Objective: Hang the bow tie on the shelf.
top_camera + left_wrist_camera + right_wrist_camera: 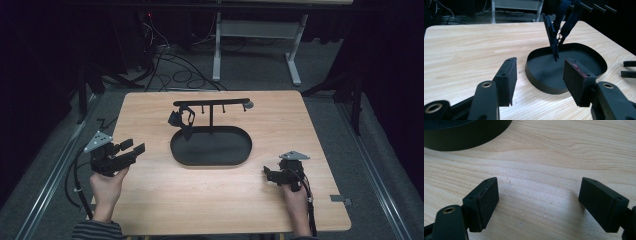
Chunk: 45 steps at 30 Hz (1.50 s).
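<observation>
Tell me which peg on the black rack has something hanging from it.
The leftmost peg of the rack: a black strap-like item hangs from it, dangling over the oval tray. The other pegs are bare.

The setting is a lab or recording studio. A light wooden table (165, 200) stands on grey carpet (45, 165), enclosed by black curtains (45, 45) on both sides. Loose cables (172, 70) lie on the floor behind it, beside the white metal frame of a second desk (260, 30). Dark stand legs (350, 95) flank the table.
</observation>
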{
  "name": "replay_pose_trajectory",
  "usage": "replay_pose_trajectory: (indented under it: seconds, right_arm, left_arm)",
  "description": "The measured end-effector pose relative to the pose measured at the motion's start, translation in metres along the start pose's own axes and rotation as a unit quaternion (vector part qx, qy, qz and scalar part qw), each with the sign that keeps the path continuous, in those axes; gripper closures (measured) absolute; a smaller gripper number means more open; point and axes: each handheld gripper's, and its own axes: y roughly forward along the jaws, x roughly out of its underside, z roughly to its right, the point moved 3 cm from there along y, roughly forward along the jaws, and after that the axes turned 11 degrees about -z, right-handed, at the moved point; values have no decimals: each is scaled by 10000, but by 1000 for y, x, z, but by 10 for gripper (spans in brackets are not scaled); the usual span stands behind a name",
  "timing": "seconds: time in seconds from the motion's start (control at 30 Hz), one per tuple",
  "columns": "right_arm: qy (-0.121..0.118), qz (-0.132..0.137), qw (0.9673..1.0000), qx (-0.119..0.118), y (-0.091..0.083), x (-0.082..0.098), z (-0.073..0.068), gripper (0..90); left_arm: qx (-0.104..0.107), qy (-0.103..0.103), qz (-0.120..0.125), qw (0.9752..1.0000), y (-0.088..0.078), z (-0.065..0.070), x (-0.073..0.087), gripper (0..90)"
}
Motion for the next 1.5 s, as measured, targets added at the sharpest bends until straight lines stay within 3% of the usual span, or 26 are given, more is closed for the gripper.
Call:
replay_pose_trajectory:
  seconds: [0.5,1.1,1.23,1.5]
  right_arm:
    - [-7,-3,10000,1,0,0,0,175]
    - [-10,-2,10000,3,0,0,0,176]
    - [-18,1,10000,6,0,0,0,176]
    - [-18,-1,10000,1,0,0,0,176]
  left_arm:
    - [-35,-134,-113,9998,2,-4,18,446]
    - [75,-237,-184,9995,2,0,37,431]
    - [136,-241,-170,9995,1,5,40,427]
    - [191,-59,-273,9994,5,20,46,421]
